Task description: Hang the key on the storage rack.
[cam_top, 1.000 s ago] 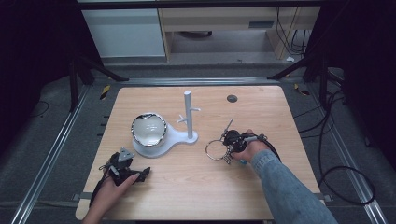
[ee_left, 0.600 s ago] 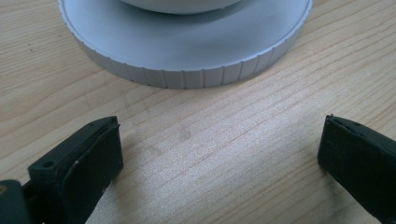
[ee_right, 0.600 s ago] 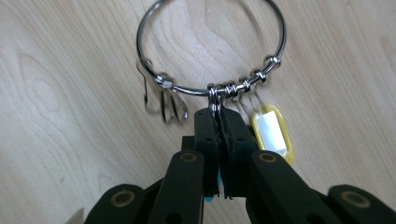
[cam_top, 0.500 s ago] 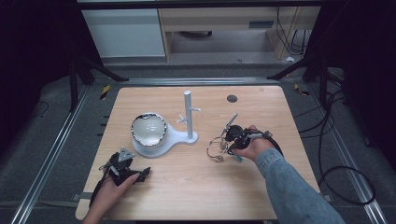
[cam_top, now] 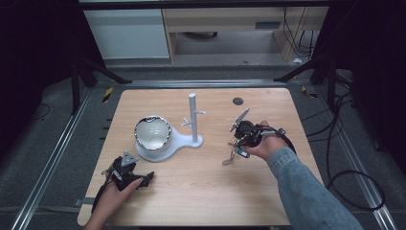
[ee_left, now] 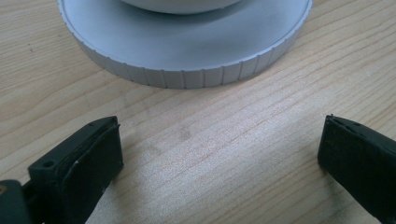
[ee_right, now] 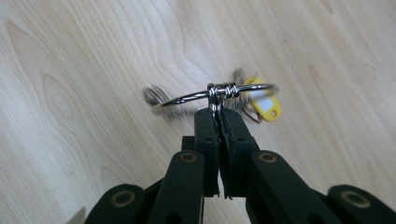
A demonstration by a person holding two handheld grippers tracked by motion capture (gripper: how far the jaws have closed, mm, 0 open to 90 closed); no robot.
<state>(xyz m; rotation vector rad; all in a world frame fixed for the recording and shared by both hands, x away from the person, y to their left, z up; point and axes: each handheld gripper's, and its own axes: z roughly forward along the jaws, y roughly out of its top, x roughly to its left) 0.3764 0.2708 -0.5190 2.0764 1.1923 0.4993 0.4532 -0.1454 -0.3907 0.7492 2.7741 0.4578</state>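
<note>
Since the right gripper carries the load, the risks start there.

Right gripper [ee_right: 219, 112]: jaws pressed together on the key ring [ee_right: 217, 95], pinching it at the wire-wrapped spot on its upper arc; in the high view the right gripper [cam_top: 241, 139] sits right of the stand, with the ring hanging below it.

Key ring: lifted clear of the table [cam_top: 191, 191], judging by the right gripper view, where the keys and the yellow tag [ee_right: 264, 106] dangle blurred under the wire.

Slip risk: the hold is on thin round wire at the very tips, so a quick swing could let the ring rotate or slide out and drop.

Swing risk: the loose keys and tag look to be moving; if they are swaying at the stand [cam_top: 193, 115], they may knock a peg [cam_top: 200, 112] and spoil the aim.

Hooking risk: the pegs are short, and the ring hangs edge-on from the jaws, so it may glance off a peg tip unless the opening faces it.

Left gripper [ee_left: 219, 154]: jaws wide apart, holding nothing, resting low on the table just before the round base [ee_left: 187, 56]; in the high view the left gripper [cam_top: 128, 173] lies near the bowl [cam_top: 152, 132].

Tipping risk: a hard push on the post could shift the stand, since nothing steadies the base.
</note>
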